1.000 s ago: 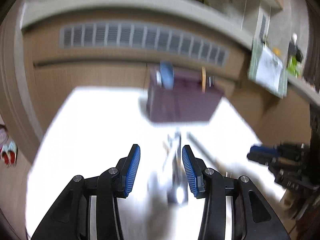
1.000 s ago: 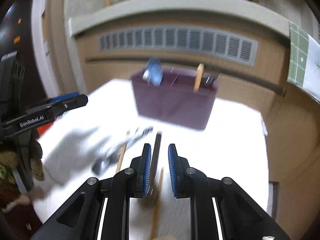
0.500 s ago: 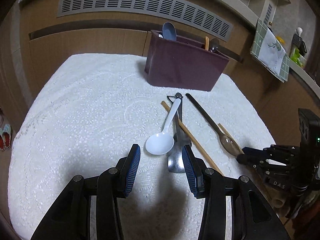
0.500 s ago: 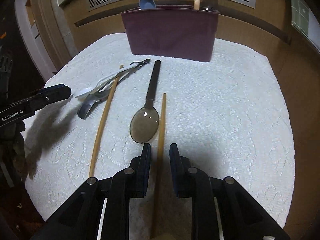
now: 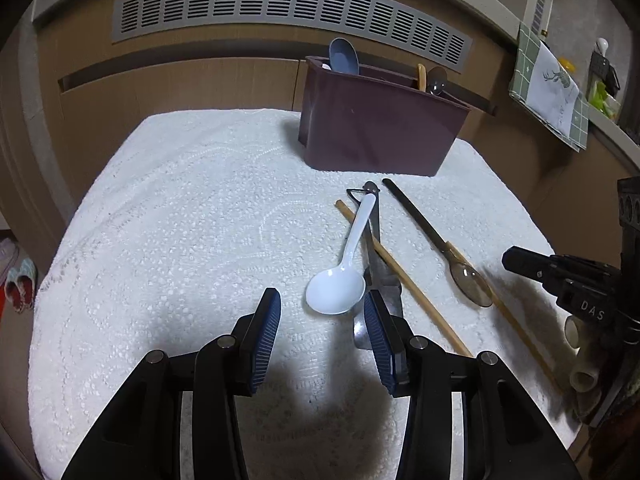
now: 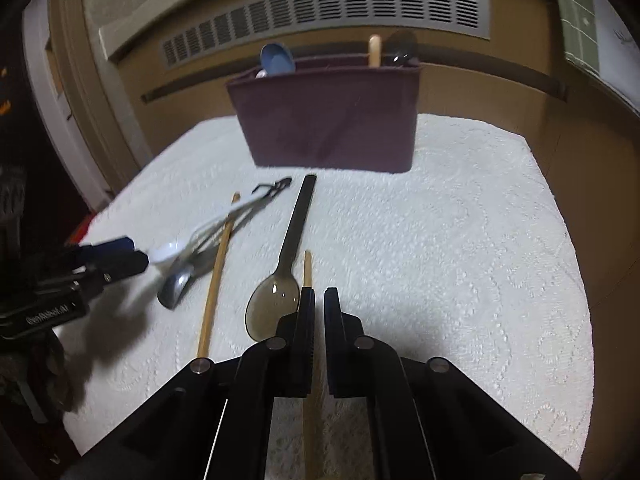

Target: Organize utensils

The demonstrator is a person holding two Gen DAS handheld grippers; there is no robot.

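Status change: right gripper (image 6: pixel 316 300) narrowed from a visible gap half a second ago to fully closed, clamped on the near chopstick (image 6: pixel 307 268), which runs lengthwise between the pads at lower centre of the right wrist view. Grasp judged complete; lifting and carrying to the holder (image 6: pixel 328 120) likely next.

Left gripper (image 5: pixel 322 320) open wide, lowered nearer to the cloth (image 5: pixel 180 220) than a second ago. Bowl of the white spoon (image 5: pixel 335 292) just ahead of the tips, closer to the right-hand finger; no pad contact seen. Grasp not yet made.

Appearance and location of task items:
- Near chopstick: thin, pale wood, lying flat, just beside the dark translucent spoon (image 6: pixel 274 308).
- Second chopstick (image 5: pixel 400 276): laid diagonally at centre right of the left wrist view, crossing under the white spoon handle.
- White spoon: glossy, bowl up, lying across a metal utensil (image 5: pixel 374 240).
- Holder: maroon, rectangular, upper centre in both views, already containing a blue spoon (image 5: pixel 343 56) at one end and a wooden and a dark utensil at the other.
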